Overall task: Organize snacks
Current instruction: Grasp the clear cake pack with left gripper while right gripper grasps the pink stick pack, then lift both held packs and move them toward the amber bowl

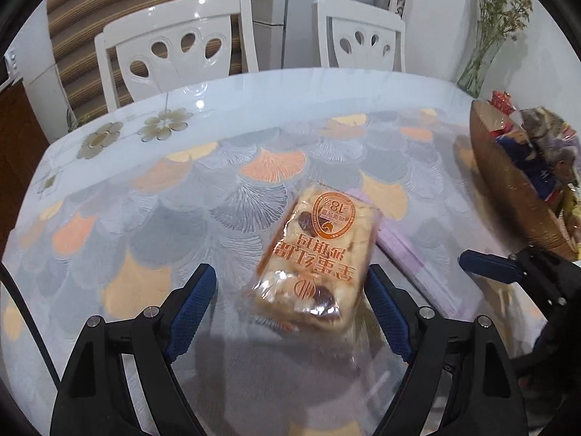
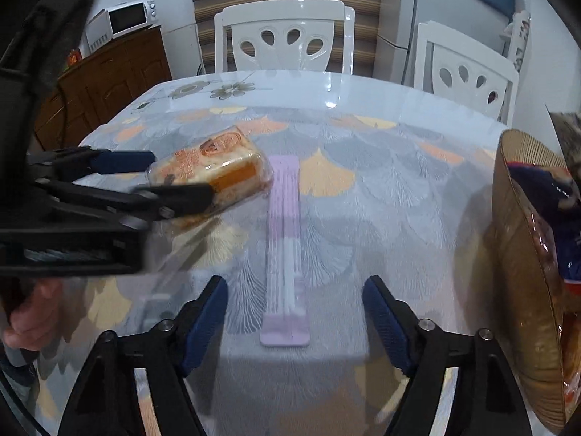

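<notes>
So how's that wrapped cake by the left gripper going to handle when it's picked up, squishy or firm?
Probably squishy: the wrapped cake looks like soft sponge with an orange layer, so a hard squeeze could dent it. Its glossy clear wrapper looks slippery and loose at the ends. It seems light for its size, and being a flat-sided block, it is unlikely to roll off the table.

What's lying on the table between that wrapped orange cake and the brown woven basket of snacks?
A flat lilac packet lies between the wrapped cake and the basket, clearest in the right wrist view.

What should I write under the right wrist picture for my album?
Left gripper around a wrapped cake, right gripper open over a purple packet.
</notes>
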### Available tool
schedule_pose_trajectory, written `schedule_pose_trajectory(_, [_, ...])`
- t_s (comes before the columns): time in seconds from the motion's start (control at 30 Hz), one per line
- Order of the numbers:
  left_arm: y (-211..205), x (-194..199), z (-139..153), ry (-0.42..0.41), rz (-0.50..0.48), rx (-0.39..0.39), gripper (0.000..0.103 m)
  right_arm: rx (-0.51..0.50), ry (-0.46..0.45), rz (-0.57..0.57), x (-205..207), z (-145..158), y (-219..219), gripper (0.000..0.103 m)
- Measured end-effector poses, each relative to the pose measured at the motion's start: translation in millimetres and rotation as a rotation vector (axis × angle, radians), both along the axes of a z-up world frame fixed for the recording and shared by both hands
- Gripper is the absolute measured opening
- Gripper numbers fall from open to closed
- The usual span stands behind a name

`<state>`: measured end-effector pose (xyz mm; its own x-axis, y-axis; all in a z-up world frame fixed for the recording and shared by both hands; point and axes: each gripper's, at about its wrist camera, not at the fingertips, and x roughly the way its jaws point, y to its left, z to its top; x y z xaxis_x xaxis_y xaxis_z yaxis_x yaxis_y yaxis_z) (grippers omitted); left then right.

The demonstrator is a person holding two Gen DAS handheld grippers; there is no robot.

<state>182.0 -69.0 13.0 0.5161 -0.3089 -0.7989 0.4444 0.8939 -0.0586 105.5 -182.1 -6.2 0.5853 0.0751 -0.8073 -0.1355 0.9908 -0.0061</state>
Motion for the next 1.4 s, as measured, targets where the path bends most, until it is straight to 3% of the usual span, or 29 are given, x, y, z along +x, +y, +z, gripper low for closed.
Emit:
schedule_pose_trajectory(0.1, [-5,-5,-2,-0.008,-0.018,0.016,0.061,-0.017,-0.019,0.013,-2,2,4,0.057])
schedule_pose_trajectory(0.13, [-7,-8,-2,-0.020,-0.020,0.029,0.058,-0.027,-0.028,0.024,-3,2,7,0.047])
schedule_pose_trajectory(0.17, [-8,-10,-1,-0.028,-0.018,0.042,0.057,-0.038,-0.036,0.034,-5,2,10,0.035])
schedule_pose_trajectory(0.27, [-9,-21,0,-0.044,-0.004,0.062,0.053,-0.082,-0.055,0.058,-10,1,19,0.022])
schedule_pose_trajectory(0.47, [15,-63,3,-0.026,0.058,0.044,0.051,0.014,-0.024,0.048,-31,3,1,0.021])
schedule_pose_trajectory(0.8, [66,-164,-3,-0.005,0.233,-0.022,0.051,0.123,0.013,0.086,-125,4,-28,0.021])
schedule_pose_trajectory(0.93, [78,-174,-2,-0.022,0.316,-0.081,0.051,0.154,0.030,0.063,-126,4,-30,0.030])
schedule_pose_trajectory(1.07, [84,-178,-2,-0.061,0.391,-0.073,0.051,0.131,0.024,0.004,-115,3,-22,0.033])
schedule_pose_trajectory(1.2, [87,-174,-4,-0.065,0.417,-0.078,0.051,0.032,-0.018,-0.020,-111,2,-7,0.033])
schedule_pose_trajectory(1.3, [87,-170,-7,-0.043,0.412,-0.084,0.051,-0.008,-0.040,-0.006,-115,2,-3,0.020])
schedule_pose_trajectory(1.4, [86,-172,-7,-0.051,0.408,-0.079,0.051,-0.004,-0.043,-0.002,-114,3,-5,0.020])
